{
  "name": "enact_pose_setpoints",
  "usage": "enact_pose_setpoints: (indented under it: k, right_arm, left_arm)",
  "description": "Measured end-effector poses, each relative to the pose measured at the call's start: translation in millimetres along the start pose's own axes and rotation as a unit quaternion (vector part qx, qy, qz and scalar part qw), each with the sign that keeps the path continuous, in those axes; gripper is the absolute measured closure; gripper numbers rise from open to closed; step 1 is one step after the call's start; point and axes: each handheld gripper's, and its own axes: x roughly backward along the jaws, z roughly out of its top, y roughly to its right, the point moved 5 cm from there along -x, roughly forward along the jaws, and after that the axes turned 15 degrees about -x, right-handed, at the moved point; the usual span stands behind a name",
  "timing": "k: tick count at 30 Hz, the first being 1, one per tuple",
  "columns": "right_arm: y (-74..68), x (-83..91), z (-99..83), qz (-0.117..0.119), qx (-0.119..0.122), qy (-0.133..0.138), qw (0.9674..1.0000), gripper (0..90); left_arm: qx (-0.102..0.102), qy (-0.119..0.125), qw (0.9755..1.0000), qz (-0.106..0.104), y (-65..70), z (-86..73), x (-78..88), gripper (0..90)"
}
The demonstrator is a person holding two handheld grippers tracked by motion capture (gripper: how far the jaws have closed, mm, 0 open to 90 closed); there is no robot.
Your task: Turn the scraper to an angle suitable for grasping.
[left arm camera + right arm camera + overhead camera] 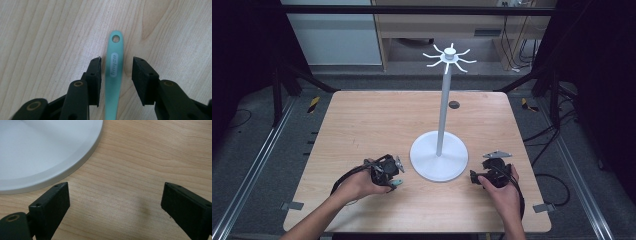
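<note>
Wooden bench (362,125) carries a white hook stand (439,155) near its front centre | left hand-held gripper (117,75) spread, jaws either side of a teal handle (113,72) lying flat on the bench, not touching | right hand-held gripper (115,202) spread wide over bare wood beside the stand's base.

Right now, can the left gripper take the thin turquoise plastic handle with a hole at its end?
Probably yes: the left gripper is open, its jaws either side of the turquoise handle, nothing between.
</note>
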Motion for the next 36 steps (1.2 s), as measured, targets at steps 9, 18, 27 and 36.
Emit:
enact_pose_setpoints:
  k: [9, 18, 27, 36]
  right_arm:
    - [0.5, 0.0, -0.1, 0.000, 0.000, 0.000, 1.0000, 8.6]
    - [0.6, 0.0, -0.2, 0.000, 0.000, -0.001, 1.0000, 8.6]
    - [0.2, 0.2, -0.3, 0.001, 0.000, -0.001, 1.0000, 8.6]
    - [0.5, -0.5, -0.8, 0.000, 0.000, -0.002, 1.0000, 8.6]
  left_arm:
    - [0.003, -0.007, 1.0000, -0.003, -1.1, 1.4, -3.7, 66.5]
    - [0.004, -0.011, 0.9999, -0.003, -3.5, 1.7, -4.7, 71.1]
    - [-0.009, -0.017, 0.9998, -0.004, -3.3, 3.2, -5.0, 73.1]
    - [0.003, 0.030, 0.9995, 0.013, -1.9, -2.0, 12.3, 73.6]
